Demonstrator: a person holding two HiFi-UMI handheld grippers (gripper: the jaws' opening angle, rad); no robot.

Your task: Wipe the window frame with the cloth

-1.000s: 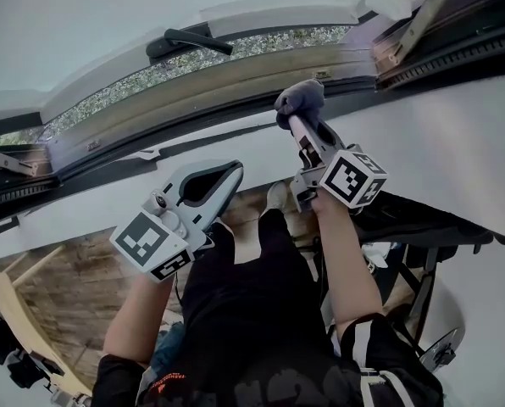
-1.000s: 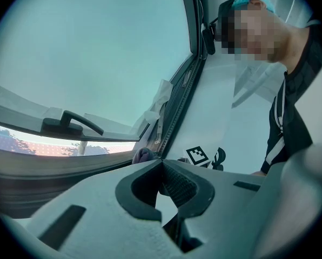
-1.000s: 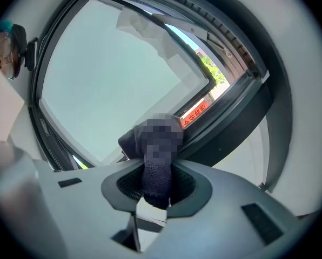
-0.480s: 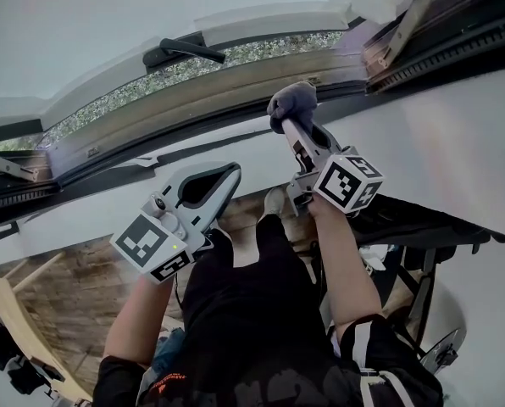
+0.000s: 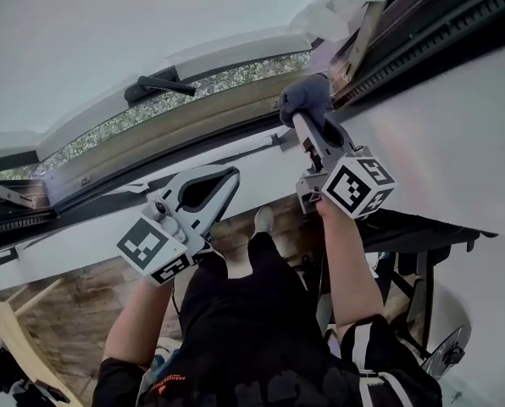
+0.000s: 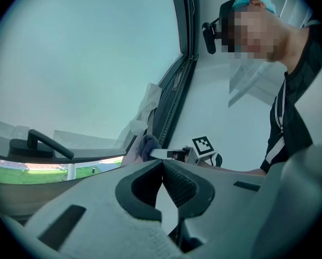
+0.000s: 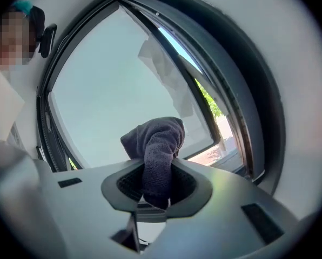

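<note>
A black window handle [image 5: 155, 86] is seen at the upper left of the head view. Crumpled white sheeting [image 5: 337, 11] is bunched at the upper right. A wooden floor [image 5: 74, 295] is shown at the lower left, and a white shoe [image 5: 263, 220] near the centre.

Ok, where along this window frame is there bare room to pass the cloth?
The frame rail is bare from the cloth leftward, below the handle. The white ledge under it too. Crowded: the corner past the cloth, with crumpled white sheeting.
</note>
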